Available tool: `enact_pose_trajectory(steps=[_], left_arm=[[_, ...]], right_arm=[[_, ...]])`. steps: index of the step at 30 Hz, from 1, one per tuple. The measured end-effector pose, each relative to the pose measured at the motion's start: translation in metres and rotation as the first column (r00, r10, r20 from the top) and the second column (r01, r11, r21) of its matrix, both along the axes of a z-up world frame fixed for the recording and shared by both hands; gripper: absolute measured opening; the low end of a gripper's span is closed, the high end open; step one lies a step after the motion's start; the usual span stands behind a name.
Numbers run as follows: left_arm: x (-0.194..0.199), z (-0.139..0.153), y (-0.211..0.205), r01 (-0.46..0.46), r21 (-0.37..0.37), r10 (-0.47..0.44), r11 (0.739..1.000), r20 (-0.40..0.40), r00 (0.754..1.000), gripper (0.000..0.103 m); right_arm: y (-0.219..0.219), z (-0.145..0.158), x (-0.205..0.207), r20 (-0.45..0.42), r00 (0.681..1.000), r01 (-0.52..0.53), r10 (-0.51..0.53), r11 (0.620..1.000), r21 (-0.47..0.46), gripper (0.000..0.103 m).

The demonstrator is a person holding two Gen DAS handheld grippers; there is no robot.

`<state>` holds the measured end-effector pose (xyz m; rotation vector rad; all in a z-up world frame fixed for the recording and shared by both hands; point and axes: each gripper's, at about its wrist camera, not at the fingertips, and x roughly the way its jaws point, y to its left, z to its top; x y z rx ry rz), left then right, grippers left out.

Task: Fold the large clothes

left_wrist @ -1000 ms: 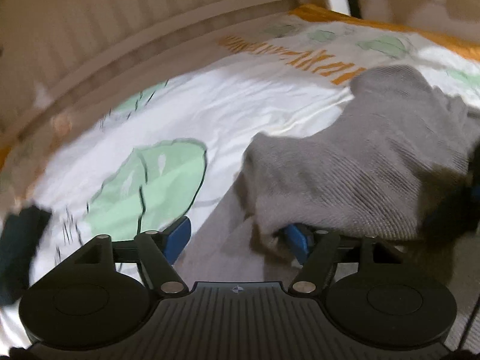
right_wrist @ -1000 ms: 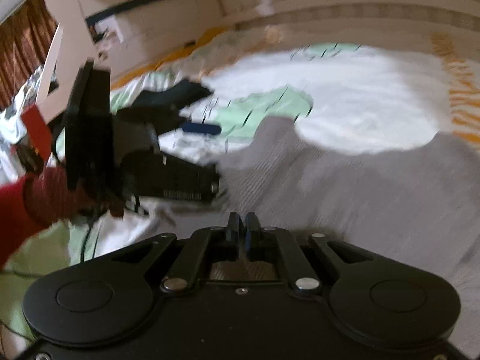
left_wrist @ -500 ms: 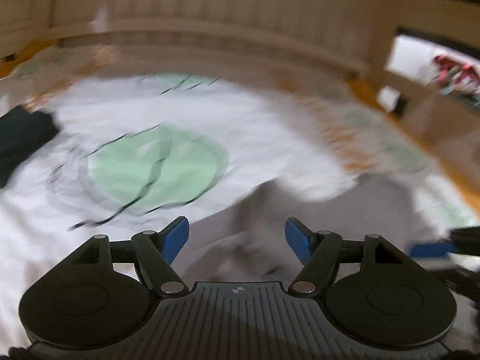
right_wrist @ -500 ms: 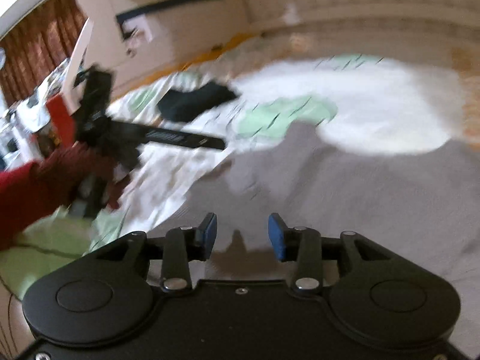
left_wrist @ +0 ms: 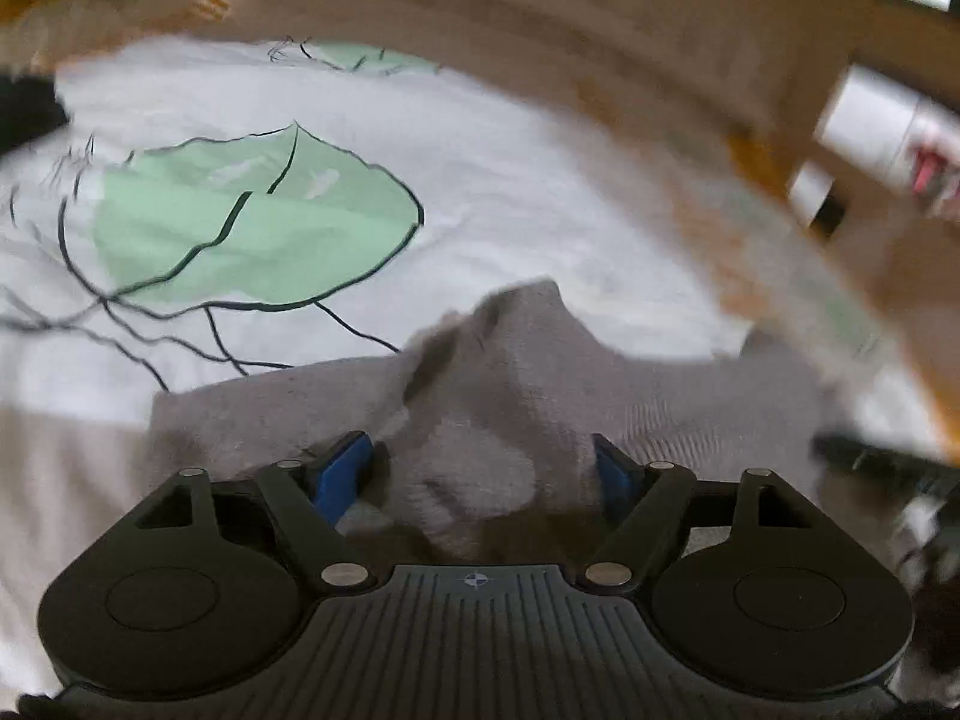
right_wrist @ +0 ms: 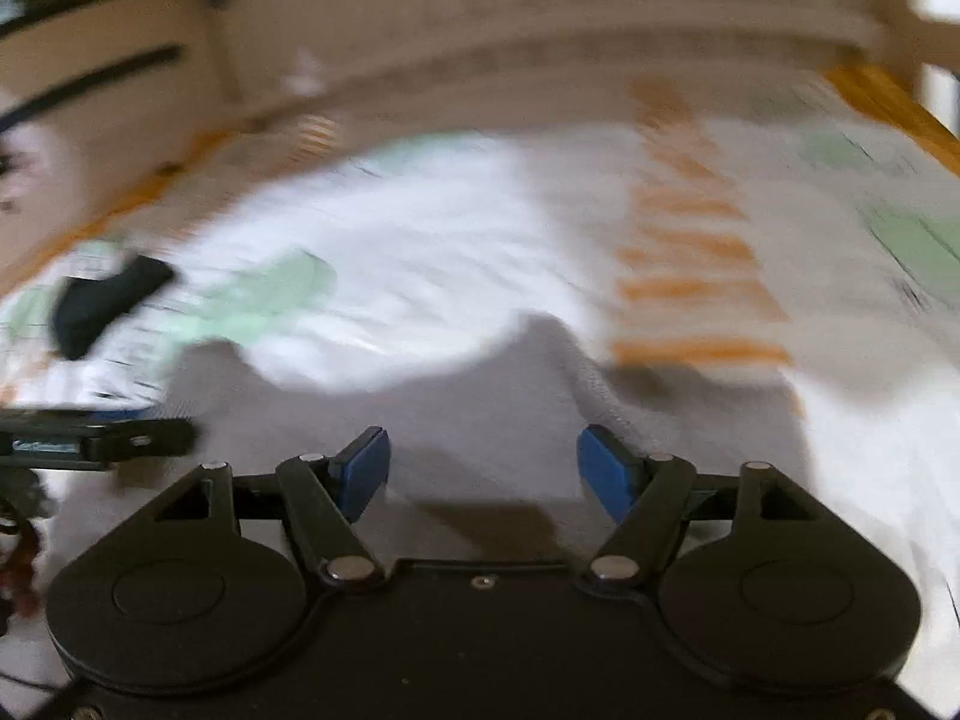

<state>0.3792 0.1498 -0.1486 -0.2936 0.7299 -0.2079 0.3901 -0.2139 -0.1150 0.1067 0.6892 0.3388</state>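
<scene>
**Asker:** Blur, then — how much is hard to make out?

**Describer:** Plenty. The right wrist view is smeared throughout; orange lettering on the bedsheet is unreadable, and a dark item far left on the bed cannot be identified. In the left wrist view the right side is streaked, and a dark shape at the right edge is too blurred to name. The garment's lower part is cut off behind both gripper bodies.

**Asker:** Where is the garment, and how does it look?

**Describer:** A grey knitted garment lies on the bed, on a white sheet printed with green leaf shapes outlined in black. Its fabric shows fine ribbing. It is rumpled, with a peaked fold rising at its middle.

**Asker:** And the jaws?

**Describer:** The left gripper has its jaws spread and opening; a hump of grey fabric sits between the blue pads, not visibly pinched. The right gripper hovers over flat grey cloth, jaws opening wide, gripping nothing.
</scene>
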Motion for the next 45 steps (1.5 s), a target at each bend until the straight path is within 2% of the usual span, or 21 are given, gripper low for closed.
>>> enact_pose_trajectory(steps=[4,6,9,13,17,19,23,28,30,37,40,42,45], left_arm=[[0.001,0.009,-0.008,0.018,0.069,-0.017,0.997,-0.019,1.000,0.076],[0.000,0.015,-0.008,-0.002,0.052,0.003,0.999,-0.034,0.999,0.075],[-0.018,0.030,-0.001,-0.025,0.000,0.025,1.000,-0.024,0.999,0.075],[-0.057,0.049,0.009,-0.024,-0.036,0.024,0.999,0.002,1.000,0.075],[-0.114,0.070,0.025,-0.058,-0.103,0.061,0.993,0.026,0.998,0.076],[-0.140,0.080,0.030,-0.066,-0.129,0.072,0.989,0.039,0.997,0.076],[-0.185,0.091,0.038,-0.074,-0.154,0.081,0.985,0.037,0.996,0.078],[-0.229,0.087,0.040,-0.075,-0.157,0.075,0.985,-0.002,0.997,0.078],[-0.238,0.082,0.038,-0.065,-0.160,0.063,0.985,-0.016,0.998,0.079],[-0.263,0.056,0.021,-0.031,-0.155,0.018,0.987,-0.084,0.996,0.080],[-0.272,0.046,0.015,-0.009,-0.150,-0.009,0.989,-0.120,0.993,0.087],[-0.274,0.041,0.011,0.003,-0.145,-0.024,0.989,-0.144,0.989,0.087],[-0.279,0.035,0.008,0.015,-0.122,-0.036,0.992,-0.176,0.984,0.087]], right_arm=[[-0.011,-0.007,-0.004,0.011,1.000,0.000,-0.001,1.000,0.008,0.071],[-0.013,-0.003,-0.004,0.004,1.000,0.000,0.000,1.000,0.008,0.071],[-0.021,0.009,-0.012,-0.004,1.000,0.024,-0.024,0.997,0.071,0.074],[-0.037,0.023,-0.038,-0.012,1.000,0.015,-0.013,0.988,0.155,0.075],[-0.053,0.037,-0.078,-0.045,0.999,0.006,0.003,0.977,0.211,0.083],[-0.060,0.043,-0.096,-0.059,0.998,0.010,0.004,0.972,0.235,0.084],[-0.074,0.056,-0.138,-0.082,0.997,0.016,0.007,0.962,0.274,0.092],[-0.090,0.067,-0.184,-0.100,0.995,0.049,-0.022,0.960,0.276,0.096],[-0.095,0.068,-0.198,-0.116,0.993,0.059,-0.028,0.961,0.271,0.101],[-0.112,0.050,-0.233,-0.229,0.970,0.144,-0.084,0.956,0.256,0.102],[-0.120,0.040,-0.246,-0.279,0.955,0.178,-0.103,0.949,0.261,0.102],[-0.123,0.034,-0.253,-0.318,0.941,0.200,-0.114,0.947,0.251,0.102],[-0.124,0.031,-0.259,-0.336,0.937,0.186,-0.097,0.952,0.243,0.102]])
